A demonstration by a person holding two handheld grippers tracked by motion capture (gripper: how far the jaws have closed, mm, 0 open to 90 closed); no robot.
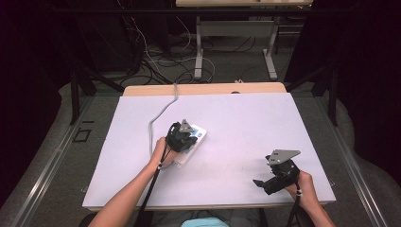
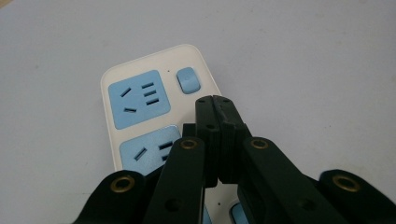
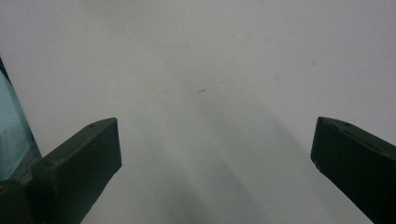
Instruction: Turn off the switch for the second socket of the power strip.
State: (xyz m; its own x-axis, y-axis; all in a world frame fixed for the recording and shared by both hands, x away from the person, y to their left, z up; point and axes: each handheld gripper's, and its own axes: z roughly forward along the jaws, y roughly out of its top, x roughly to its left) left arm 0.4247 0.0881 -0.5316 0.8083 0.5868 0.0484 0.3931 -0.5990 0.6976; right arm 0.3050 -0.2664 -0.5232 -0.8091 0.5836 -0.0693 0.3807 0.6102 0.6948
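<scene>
While left tongs (image 2: 215,100) clenched empty over power strip (image 2: 140,98) near switch (image 2: 188,80), off-centre push may skid strip; right tongs (image 3: 215,149) released, idle near worktop (image 1: 246,118) front-right corner.

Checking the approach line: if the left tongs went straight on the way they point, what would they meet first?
Probably the blue switch on the white power strip, just beyond the shut left tongs; depth is unclear.

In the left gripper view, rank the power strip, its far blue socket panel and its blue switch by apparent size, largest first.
1. Power strip, partly hidden behind the shut fingers.
2. Far blue socket panel.
3. Blue switch, clearly the smallest.
</scene>
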